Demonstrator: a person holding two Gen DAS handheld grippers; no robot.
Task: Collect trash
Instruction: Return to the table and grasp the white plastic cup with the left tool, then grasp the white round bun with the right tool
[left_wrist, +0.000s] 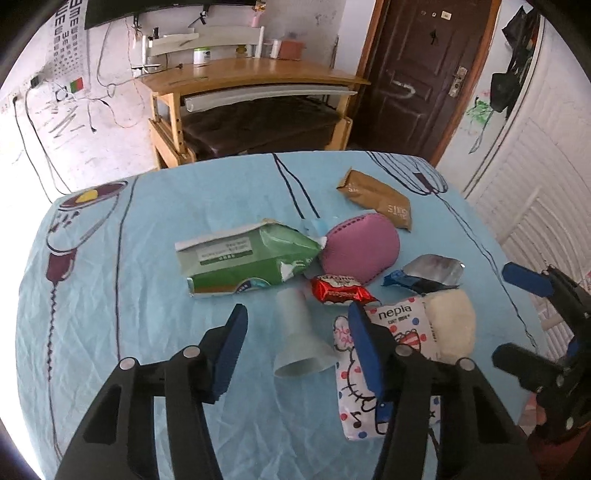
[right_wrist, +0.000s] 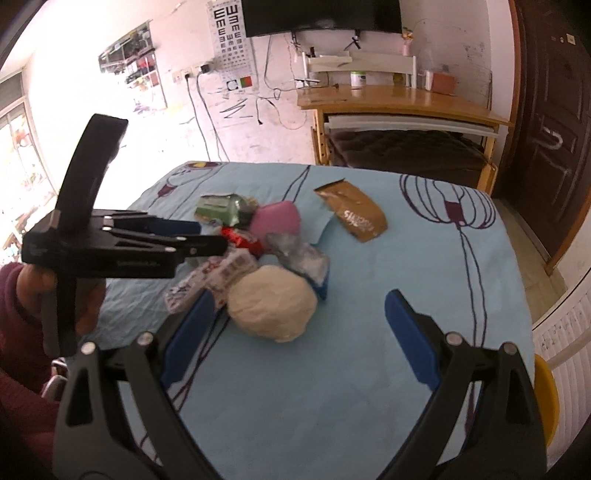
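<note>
The bench (left_wrist: 110, 295) wears a wrinkled light-blue cloth printed with purple line drawings, and I take the crumpled green and white carton (left_wrist: 243, 258) near its middle as my landmark. Its white panel carries small print too fine for me to read. Touching the carton's right end lies a rounded pink fabric pouch (left_wrist: 360, 249) with stitched edging. Beyond the pouch lies a flat brown paper packet (left_wrist: 376, 199) with pale lettering I cannot make out. Right of the carton and nearer to me sits a soft cream-white wad (left_wrist: 450, 321), touching a white tissue pack (left_wrist: 391, 332) dotted red and blue, printed "nepia" with a cartoon cat. Just in front of the carton a translucent plastic cup (left_wrist: 301, 343) lies on its side. Between cup and pouch sits a shiny red foil wrapper (left_wrist: 340, 290) with white writing; right of that, a torn silver-and-blue foil wrapper (left_wrist: 428, 275).

My left gripper (left_wrist: 299, 328) stands about half open, its blue pads either side of the cup, gripping nothing. My right gripper (right_wrist: 299, 310) gapes wide and empty, the wad between its fingers.
</note>
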